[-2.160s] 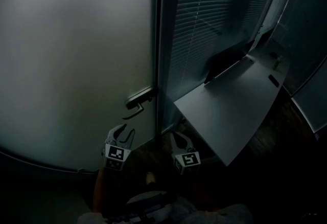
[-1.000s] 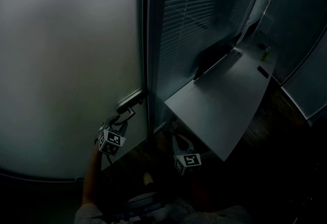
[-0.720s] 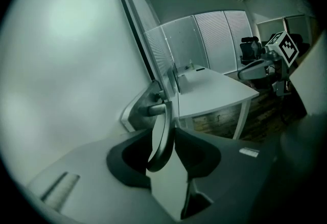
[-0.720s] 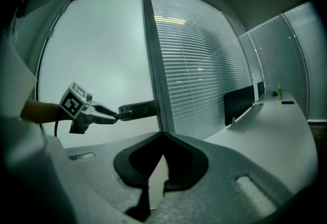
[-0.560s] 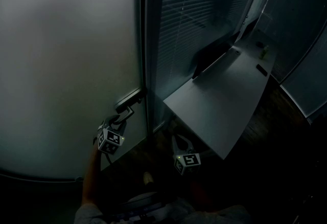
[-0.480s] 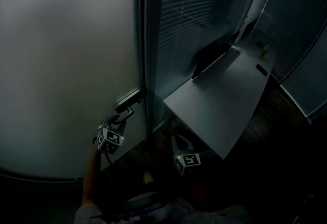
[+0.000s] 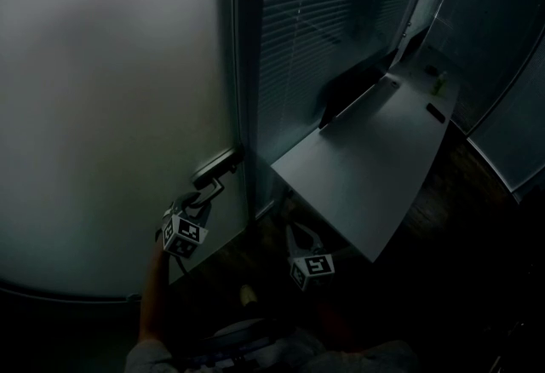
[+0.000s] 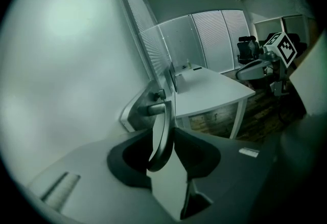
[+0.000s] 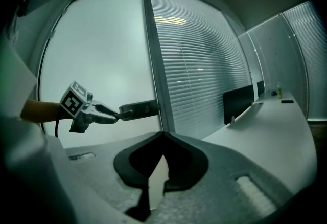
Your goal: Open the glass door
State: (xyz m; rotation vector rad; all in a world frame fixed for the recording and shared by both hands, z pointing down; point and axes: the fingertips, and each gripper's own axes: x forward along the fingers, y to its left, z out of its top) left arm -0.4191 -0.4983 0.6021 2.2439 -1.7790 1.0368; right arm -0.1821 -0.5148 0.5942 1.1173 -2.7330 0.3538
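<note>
- The right gripper (image 7: 300,232) hangs low, close to the person. Its jaws are pressed together and nothing is between them.
- The left gripper (image 7: 197,199) is at the door. Its jaws have just been closing, and they clamp the handle (image 8: 164,118) from both sides.
- The handle sits at the right edge of the frosted glass door (image 7: 111,107), just beside the dark frame.
- Farther to the right, a white desk (image 7: 366,167) stands in front of the blinds (image 7: 324,14).
</note>
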